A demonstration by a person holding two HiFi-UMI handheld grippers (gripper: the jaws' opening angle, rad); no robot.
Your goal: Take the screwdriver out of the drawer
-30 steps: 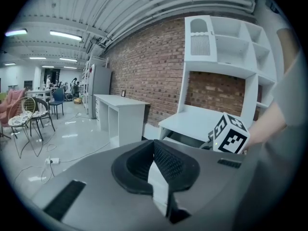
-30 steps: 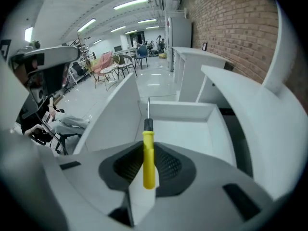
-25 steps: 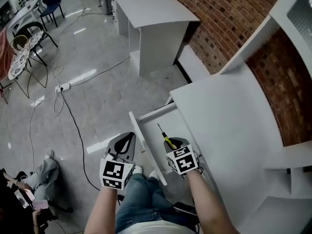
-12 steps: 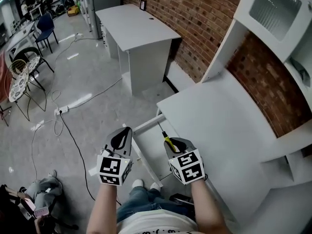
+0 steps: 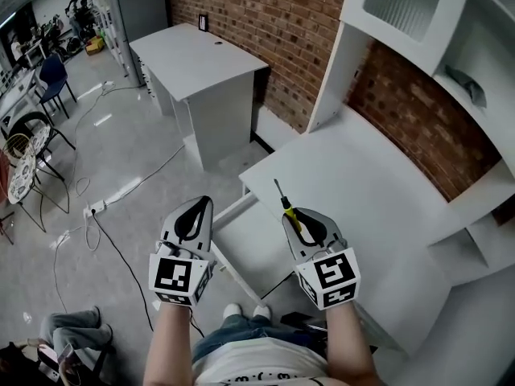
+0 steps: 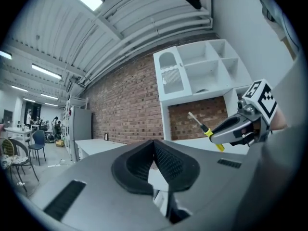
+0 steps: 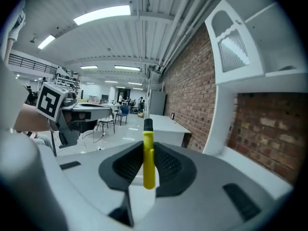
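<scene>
A screwdriver [image 5: 290,213] with a yellow and black handle is clamped in my right gripper [image 5: 304,225]. Its thin shaft points up and away over the front edge of the white desk top [image 5: 362,187]. In the right gripper view the yellow handle [image 7: 148,162] stands upright between the pads of the right gripper [image 7: 147,150]. My left gripper [image 5: 187,225] hovers shut and empty to the left of the open white drawer [image 5: 252,238], beyond its front panel. From the left gripper view the left gripper [image 6: 154,147] has its pads together, and the screwdriver [image 6: 207,130] shows to the right.
A second white desk [image 5: 193,59] stands further back against the brick wall [image 5: 273,14]. White shelving [image 5: 418,14] rises over the near desk. Cables [image 5: 96,207] run across the glossy floor, chairs [image 5: 24,143] stand at the left, and a person's legs [image 5: 72,328] show at bottom left.
Both grippers have risen. The right one has lifted the screwdriver up out of the drawer to the level of the desk top. The head view has tipped up toward the shelving.
</scene>
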